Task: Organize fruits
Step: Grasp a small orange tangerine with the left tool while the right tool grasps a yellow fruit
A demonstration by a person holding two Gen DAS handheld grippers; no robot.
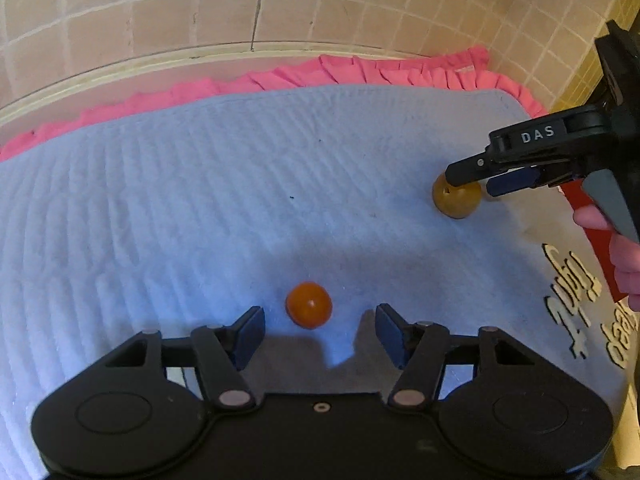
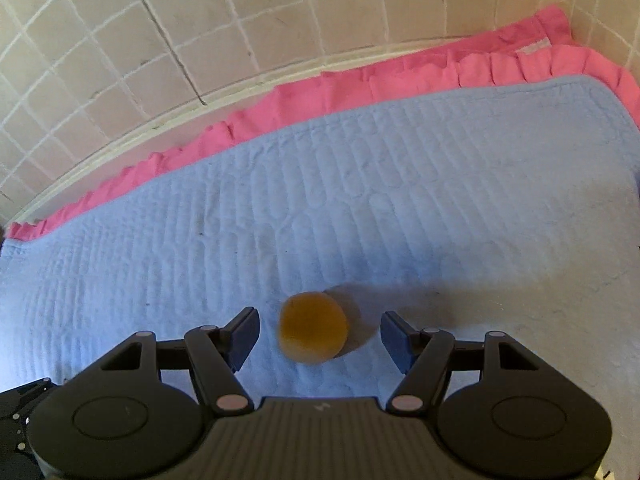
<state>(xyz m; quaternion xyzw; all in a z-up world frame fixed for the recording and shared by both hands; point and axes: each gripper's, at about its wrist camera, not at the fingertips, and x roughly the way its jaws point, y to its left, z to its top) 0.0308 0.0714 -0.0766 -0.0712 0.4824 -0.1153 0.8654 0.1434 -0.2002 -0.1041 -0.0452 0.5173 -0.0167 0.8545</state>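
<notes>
The person is bringing both grippers down over fruit lying on a blue quilted mat (image 1: 200, 200), one fruit to each. The left gripper (image 1: 320, 330) is standing open, and the orange fruit (image 1: 308, 305) is lying just ahead of its fingertips, slightly nearer the left finger (image 1: 250, 334) than the right one, touching neither. The right gripper (image 2: 318, 336) is also open, with the yellow-brown fruit (image 2: 313, 326) sitting between its fingers, a little closer to the left finger (image 2: 242, 336), and clear gaps are showing on both sides. From the left wrist view, the right gripper's upper finger is crossing over the top of that fruit; whether it is touching there cannot be told.

To do this step well, each gripper is probably needing to go a little lower and further forward so the pads are meeting the widest part of the fruit, not its top. Centring first matters: an off-centre squeeze is likely to roll a round fruit away across the soft mat. A slow, gentle close looks wise, since both fruits seem small and easily bruised. The pink frilled cloth (image 2: 360, 80) beyond the mat is playing no part.
</notes>
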